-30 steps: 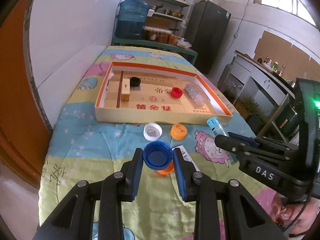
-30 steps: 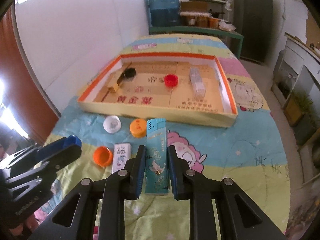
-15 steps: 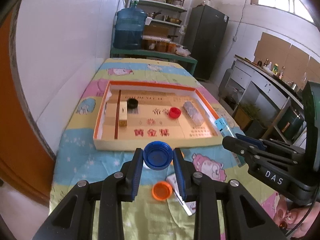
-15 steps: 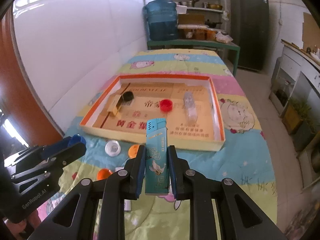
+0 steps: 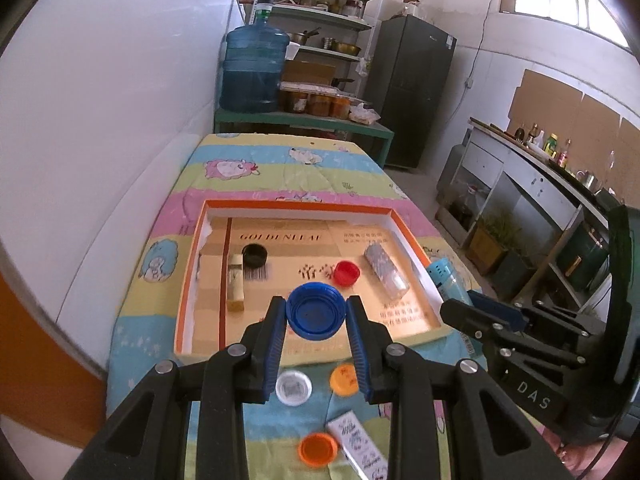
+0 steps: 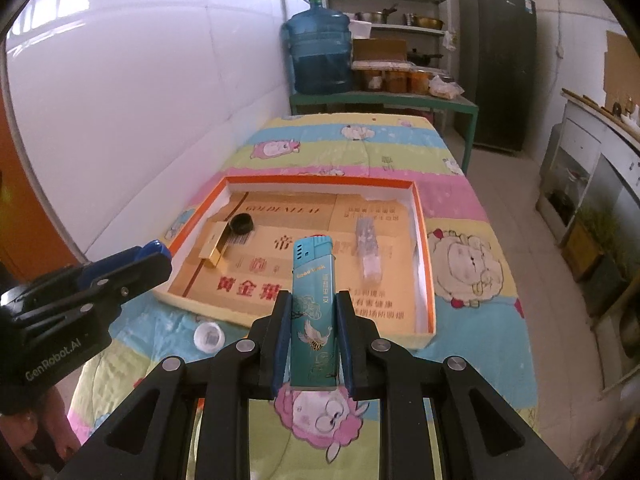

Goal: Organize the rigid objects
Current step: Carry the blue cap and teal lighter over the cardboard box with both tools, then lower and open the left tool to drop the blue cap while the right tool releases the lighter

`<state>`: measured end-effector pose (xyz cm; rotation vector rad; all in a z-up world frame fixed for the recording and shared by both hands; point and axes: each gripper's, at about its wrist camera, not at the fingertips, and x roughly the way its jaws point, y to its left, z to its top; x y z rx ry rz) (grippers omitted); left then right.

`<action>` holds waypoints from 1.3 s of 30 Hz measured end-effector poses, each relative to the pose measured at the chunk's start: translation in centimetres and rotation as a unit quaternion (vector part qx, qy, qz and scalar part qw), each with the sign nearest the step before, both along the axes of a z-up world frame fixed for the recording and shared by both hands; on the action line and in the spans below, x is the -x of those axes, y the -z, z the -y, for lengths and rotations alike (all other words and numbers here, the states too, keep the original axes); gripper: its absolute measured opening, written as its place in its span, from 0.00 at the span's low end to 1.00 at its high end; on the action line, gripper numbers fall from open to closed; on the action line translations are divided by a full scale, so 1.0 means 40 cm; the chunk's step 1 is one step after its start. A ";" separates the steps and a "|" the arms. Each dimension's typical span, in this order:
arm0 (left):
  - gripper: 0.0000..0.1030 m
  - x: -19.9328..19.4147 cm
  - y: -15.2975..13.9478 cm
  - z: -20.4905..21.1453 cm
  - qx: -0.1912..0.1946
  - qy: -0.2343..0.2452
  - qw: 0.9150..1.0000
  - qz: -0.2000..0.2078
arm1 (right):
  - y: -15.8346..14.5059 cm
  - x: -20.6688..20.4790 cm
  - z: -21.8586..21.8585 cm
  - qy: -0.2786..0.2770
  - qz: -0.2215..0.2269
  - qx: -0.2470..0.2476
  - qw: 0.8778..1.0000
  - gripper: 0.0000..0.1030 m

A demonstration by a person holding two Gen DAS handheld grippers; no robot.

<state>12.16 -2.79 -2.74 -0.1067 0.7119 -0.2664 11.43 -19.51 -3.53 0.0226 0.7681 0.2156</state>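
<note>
Lighter (image 6: 313, 312) marked "Good luck", clamped in right hand-held gripper (image 6: 312, 340); left hand-held gripper (image 5: 316, 320) pinches blue cap (image 5: 315, 310).

Right hand-held gripper (image 6: 312, 344) clamps teal lighter (image 6: 313, 312) upright.

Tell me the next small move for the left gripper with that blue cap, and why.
Probably carry it a little further forward and lower it into the box. The left gripper is shut on the blue cap, which sits over the box's near part; a red cap and black cap already lie inside, with bare floor between them.
</note>
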 end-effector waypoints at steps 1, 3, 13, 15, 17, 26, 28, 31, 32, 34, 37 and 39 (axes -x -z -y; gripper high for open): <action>0.30 -0.010 -0.002 0.002 0.000 0.001 1.000 0.001 | 0.000 -0.007 0.002 0.000 0.000 -0.001 1.000 0.21; 0.30 -0.028 -0.006 0.005 -0.001 0.001 1.000 0.002 | -0.003 -0.030 0.005 0.000 0.000 -0.004 1.000 0.21; 0.30 -0.129 -0.007 0.017 -0.004 -0.001 1.000 -0.004 | 0.001 -0.138 0.011 -0.006 0.000 -0.006 1.000 0.21; 0.30 -0.143 -0.004 0.020 -0.006 -0.001 1.000 -0.006 | 0.006 -0.166 0.014 -0.009 -0.004 -0.010 1.000 0.21; 0.30 -0.162 0.002 0.022 -0.005 -0.001 1.000 -0.011 | 0.012 -0.190 0.015 -0.012 -0.008 -0.011 1.000 0.21; 0.30 -0.242 0.034 0.030 -0.013 -0.003 1.000 -0.025 | 0.041 -0.299 0.031 -0.019 -0.025 -0.014 0.999 0.21; 0.30 -0.256 0.042 0.032 -0.013 -0.003 0.999 -0.030 | 0.046 -0.321 0.031 -0.020 -0.029 -0.014 0.999 0.21; 0.30 -0.277 0.055 0.035 -0.015 -0.002 0.999 -0.036 | 0.056 -0.352 0.029 -0.024 -0.036 -0.016 0.999 0.21; 0.30 -0.282 0.058 0.035 -0.016 -0.001 0.999 -0.037 | 0.059 -0.361 0.028 -0.026 -0.038 -0.017 0.999 0.21; 0.30 -0.297 0.068 0.035 -0.017 -0.001 0.999 -0.042 | 0.066 -0.379 0.024 -0.029 -0.043 -0.019 0.998 0.21; 0.30 -0.314 0.084 0.037 -0.020 0.000 0.999 -0.050 | 0.074 -0.403 0.016 -0.033 -0.046 -0.016 0.998 0.21; 0.30 -0.323 0.095 0.042 -0.022 0.003 0.998 -0.057 | 0.082 -0.421 0.011 -0.035 -0.050 -0.015 0.998 0.21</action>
